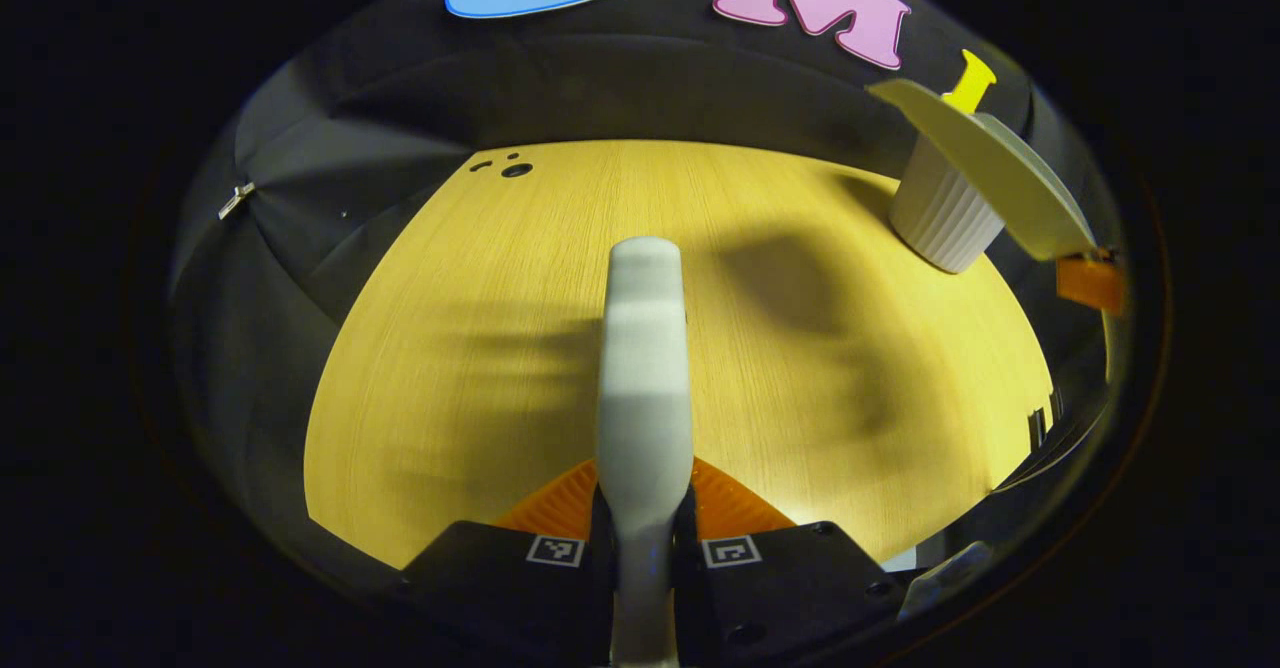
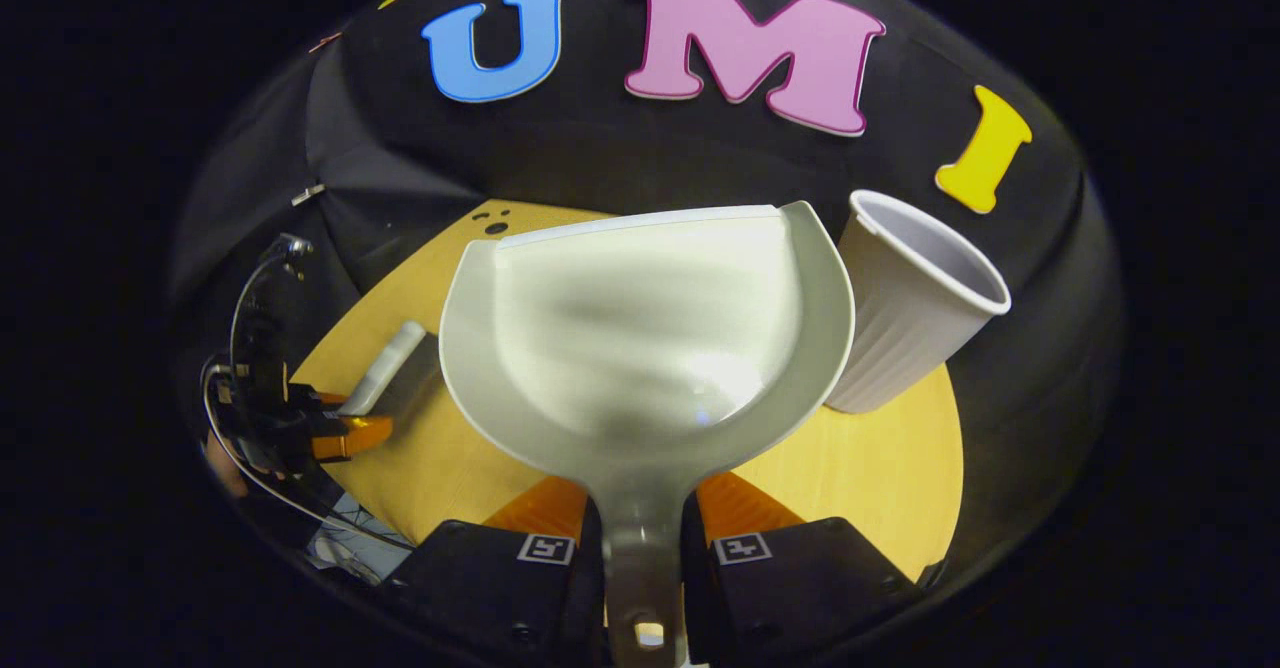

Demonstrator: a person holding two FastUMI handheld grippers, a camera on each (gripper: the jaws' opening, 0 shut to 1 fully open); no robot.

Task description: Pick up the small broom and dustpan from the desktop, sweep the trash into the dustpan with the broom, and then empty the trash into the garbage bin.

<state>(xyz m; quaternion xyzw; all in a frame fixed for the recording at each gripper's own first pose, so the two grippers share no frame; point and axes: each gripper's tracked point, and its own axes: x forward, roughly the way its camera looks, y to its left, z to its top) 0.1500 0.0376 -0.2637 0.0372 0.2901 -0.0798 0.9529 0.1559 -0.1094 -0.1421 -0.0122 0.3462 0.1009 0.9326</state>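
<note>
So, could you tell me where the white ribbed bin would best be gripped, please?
Take the bin around its ribbed wall, just under the rim, probably coming level from the side: it stands upright on the table, widens upward, and the ribs should resist slipping.

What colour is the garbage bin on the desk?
White, with vertical ribs on its side; the garbage bin shows best in the right gripper view.

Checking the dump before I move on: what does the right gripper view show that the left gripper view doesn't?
Right gripper view: the dustpan's inside, no trash apparent, and the bin's open mouth. Left gripper view: the dustpan edge-on, hiding the bin's mouth. Both: the broom handle, clamped between jaws, and the wooden table.
</note>
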